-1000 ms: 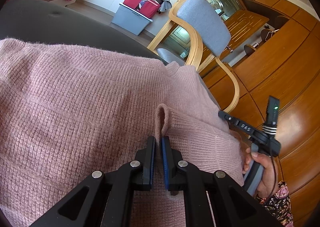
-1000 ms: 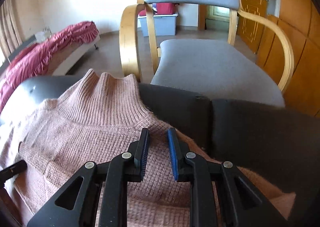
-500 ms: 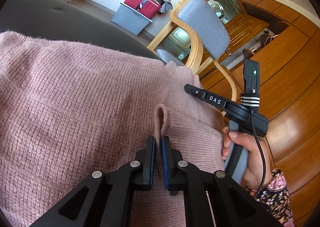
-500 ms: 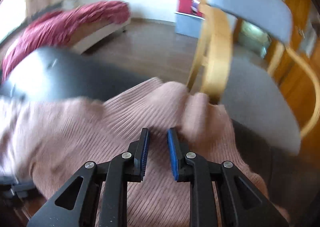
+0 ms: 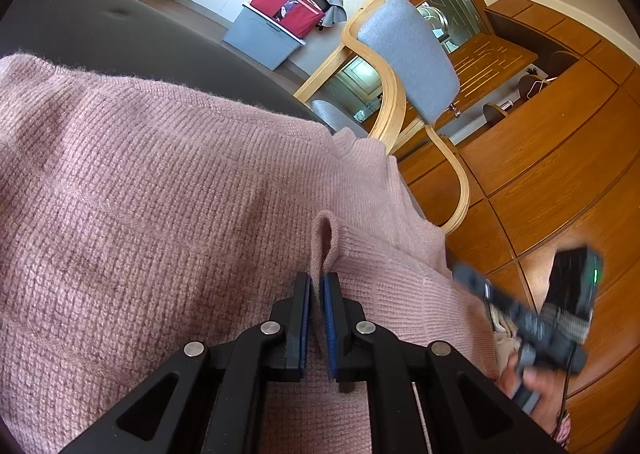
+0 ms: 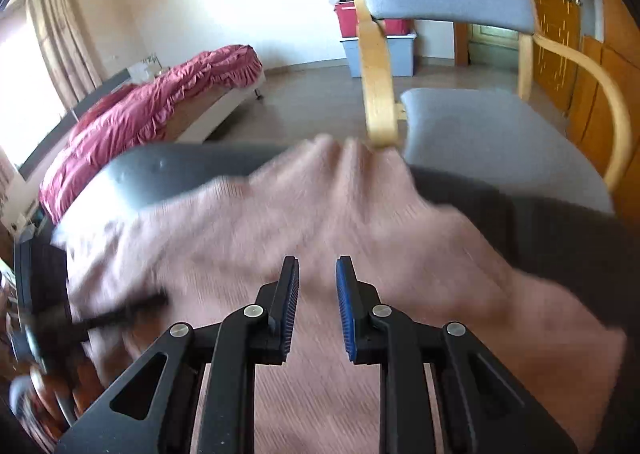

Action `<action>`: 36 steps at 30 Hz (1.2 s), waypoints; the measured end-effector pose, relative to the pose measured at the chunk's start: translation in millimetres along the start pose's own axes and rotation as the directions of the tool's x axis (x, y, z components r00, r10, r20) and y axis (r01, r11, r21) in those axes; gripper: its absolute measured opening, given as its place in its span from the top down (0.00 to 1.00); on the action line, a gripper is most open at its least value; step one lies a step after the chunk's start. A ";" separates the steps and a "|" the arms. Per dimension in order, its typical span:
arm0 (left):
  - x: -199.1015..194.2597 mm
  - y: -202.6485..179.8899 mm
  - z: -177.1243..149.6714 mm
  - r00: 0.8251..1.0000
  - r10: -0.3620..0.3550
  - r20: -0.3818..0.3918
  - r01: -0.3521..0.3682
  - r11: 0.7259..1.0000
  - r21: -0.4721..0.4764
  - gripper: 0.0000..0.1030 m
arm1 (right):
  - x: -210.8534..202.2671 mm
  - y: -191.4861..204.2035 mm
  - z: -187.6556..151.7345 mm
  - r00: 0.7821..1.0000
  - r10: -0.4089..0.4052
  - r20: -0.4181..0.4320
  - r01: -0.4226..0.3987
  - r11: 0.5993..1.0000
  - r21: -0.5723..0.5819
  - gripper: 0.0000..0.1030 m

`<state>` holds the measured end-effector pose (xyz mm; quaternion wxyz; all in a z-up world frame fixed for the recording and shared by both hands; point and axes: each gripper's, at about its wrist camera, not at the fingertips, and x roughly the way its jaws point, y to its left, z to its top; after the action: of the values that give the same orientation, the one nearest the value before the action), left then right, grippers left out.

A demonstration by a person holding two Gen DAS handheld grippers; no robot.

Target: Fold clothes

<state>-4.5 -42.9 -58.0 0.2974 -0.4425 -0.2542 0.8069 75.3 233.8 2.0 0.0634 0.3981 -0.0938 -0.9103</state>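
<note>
Left claw (image 5: 317, 294) pinching pink sweater (image 5: 160, 194) ridge, right claw (image 6: 317, 286) spread, empty above it; pinched fold may slip if tugged

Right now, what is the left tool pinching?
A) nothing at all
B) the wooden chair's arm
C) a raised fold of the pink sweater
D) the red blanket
C: in the left wrist view, the left tool has its blue pads shut on an upright fold of the pink sweater.

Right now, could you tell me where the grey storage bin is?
In the left wrist view, the grey storage bin stands on the floor against the far wall, under a red bag, left of the wooden armchair.
</note>
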 end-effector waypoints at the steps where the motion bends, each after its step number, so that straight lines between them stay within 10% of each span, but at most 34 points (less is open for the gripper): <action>1: 0.0 -0.4 -0.2 1.000 0.003 0.000 -0.003 1.000 0.001 0.93 | -3.3 -4.9 -9.8 1.000 0.018 -0.012 -0.018 1.000 0.000 0.81; 5: 0.9 -5.9 -1.6 0.999 0.049 0.004 -0.049 0.998 0.028 0.94 | -23.5 -36.2 -44.9 1.000 -0.015 -0.016 0.016 0.999 0.050 0.81; 9: 1.4 -8.0 -2.5 0.998 0.067 0.008 -0.067 0.997 0.041 0.94 | -52.5 -108.6 -60.1 0.992 -0.089 0.089 0.052 0.933 0.356 0.81; 12: 1.3 -6.6 -2.5 0.998 0.060 0.010 -0.060 0.998 0.034 0.94 | -72.6 -144.2 -69.7 0.970 0.020 0.242 -0.134 0.875 0.464 0.77; 18: -9.2 -11.8 -3.5 0.990 0.116 0.074 -0.120 0.992 0.038 0.94 | -63.7 -149.7 -67.3 0.991 -0.076 0.111 0.022 0.906 0.423 0.83; 24: -50.2 -88.9 -13.2 0.889 0.303 0.344 -0.375 0.912 0.167 0.88 | -65.8 -138.2 -66.6 0.985 -0.159 0.073 0.126 0.933 0.338 0.81; 32: 75.5 -213.1 -66.4 0.961 0.256 0.105 -0.270 0.786 0.556 0.85 | -35.7 -116.7 -54.1 0.977 -0.206 0.050 0.184 0.942 0.281 0.80; 36: 111.0 -204.8 -71.5 0.961 0.278 0.005 -0.237 0.808 0.539 0.85 | -29.1 -116.0 -48.6 0.980 -0.191 0.054 0.168 0.944 0.284 0.76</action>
<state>61.7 187.9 -16.7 0.3059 -0.4019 0.0540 0.8614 126.0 346.6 -35.3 -0.0802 0.3729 -0.1864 -0.9054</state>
